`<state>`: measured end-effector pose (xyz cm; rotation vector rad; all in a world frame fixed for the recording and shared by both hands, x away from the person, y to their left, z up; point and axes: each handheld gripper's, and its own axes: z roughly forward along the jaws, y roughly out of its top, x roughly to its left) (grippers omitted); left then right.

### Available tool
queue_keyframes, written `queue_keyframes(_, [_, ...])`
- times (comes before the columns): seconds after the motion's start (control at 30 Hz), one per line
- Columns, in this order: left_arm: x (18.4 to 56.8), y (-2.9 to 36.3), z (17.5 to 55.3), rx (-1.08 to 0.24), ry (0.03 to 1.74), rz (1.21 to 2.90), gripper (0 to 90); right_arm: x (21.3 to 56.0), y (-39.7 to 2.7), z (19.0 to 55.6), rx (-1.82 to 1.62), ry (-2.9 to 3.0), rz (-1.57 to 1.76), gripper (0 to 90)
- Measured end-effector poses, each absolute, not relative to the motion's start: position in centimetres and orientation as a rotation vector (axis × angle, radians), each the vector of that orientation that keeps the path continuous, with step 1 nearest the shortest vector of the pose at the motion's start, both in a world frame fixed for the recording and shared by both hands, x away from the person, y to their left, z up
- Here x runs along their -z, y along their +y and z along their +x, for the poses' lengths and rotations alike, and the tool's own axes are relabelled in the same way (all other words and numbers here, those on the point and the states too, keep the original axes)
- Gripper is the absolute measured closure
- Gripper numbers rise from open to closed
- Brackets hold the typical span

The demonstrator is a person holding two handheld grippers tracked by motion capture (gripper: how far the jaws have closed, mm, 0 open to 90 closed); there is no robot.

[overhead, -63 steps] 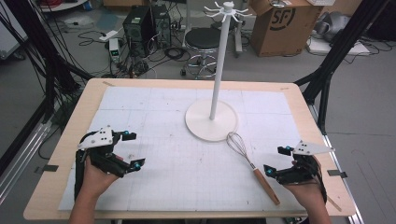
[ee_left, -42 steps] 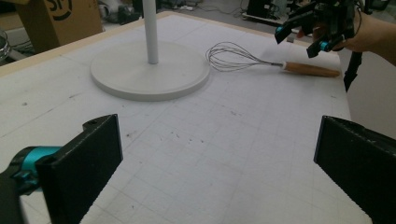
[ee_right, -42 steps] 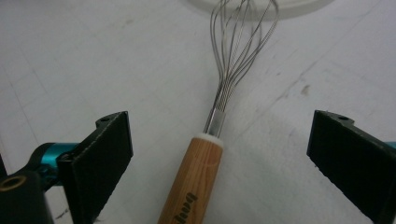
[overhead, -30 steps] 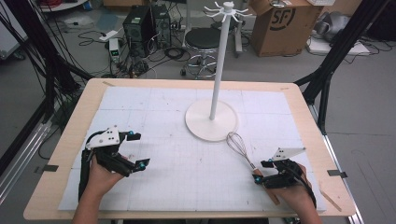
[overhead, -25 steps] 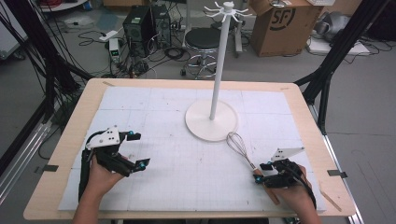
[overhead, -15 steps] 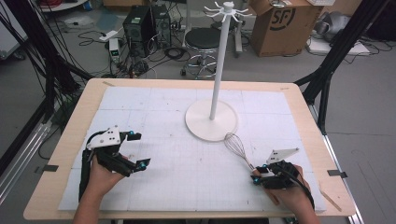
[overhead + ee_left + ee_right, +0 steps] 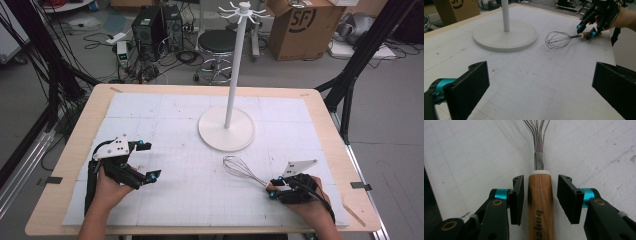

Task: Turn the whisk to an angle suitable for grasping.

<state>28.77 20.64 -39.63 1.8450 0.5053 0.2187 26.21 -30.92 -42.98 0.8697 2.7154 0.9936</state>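
A wire whisk [image 7: 240, 169] with a wooden handle lies on the white gridded mat [image 7: 190, 190], at the front right. My right gripper [image 7: 273, 189] is low over the handle and open. In the right gripper view its jaws stand on either side of the whisk handle [image 7: 540, 205] just below the metal ferrule, with a thin gap on each side. My left gripper [image 7: 150, 160] rests at the front left, wide open with nothing between its jaws. The left gripper view looks across the mat to the whisk [image 7: 557, 40] and the right gripper [image 7: 586, 30].
A white stand with a round base [image 7: 226, 131], a tall pole and hooks on top stands at the middle back of the mat, just behind the whisk's wires. The wooden table edge [image 7: 360, 200] runs close to my right hand.
My right gripper has slid left and forward along the whisk's handle and now straddles it near the ferrule. The left gripper shifted slightly right early on, then stayed still.
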Motion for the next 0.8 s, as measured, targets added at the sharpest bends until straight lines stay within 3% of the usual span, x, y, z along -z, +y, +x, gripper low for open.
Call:
queue_keyframes(0.17, [39.6, 20.7, 28.8, -0.220, 0.506, 1.849, 1.6, 43.0, -31.4, 26.2, -0.959, 2.739, 0.904, 57.8])
queue_keyframes(0.23, [39.7, 20.7, 28.8, -0.220, 0.512, 1.847, 1.6, 43.2, -31.5, 26.2, -0.947, 2.743, 0.915, 61.0])
queue_keyframes(0.27, [39.7, 20.7, 28.8, -0.220, 0.513, 1.846, 1.6, 43.2, -31.5, 26.1, -0.941, 2.733, 0.907, 67.9])
queue_keyframes(0.57, [39.7, 20.4, 28.8, -0.215, 0.510, 1.847, 1.6, 43.2, -30.9, 26.4, -0.945, 2.730, 0.844, 68.9])
queue_keyframes(0.8, [39.8, 20.0, 28.9, -0.208, 0.501, 1.860, 1.6, 43.1, -27.9, 27.3, -0.922, 2.772, 0.755, 69.0])
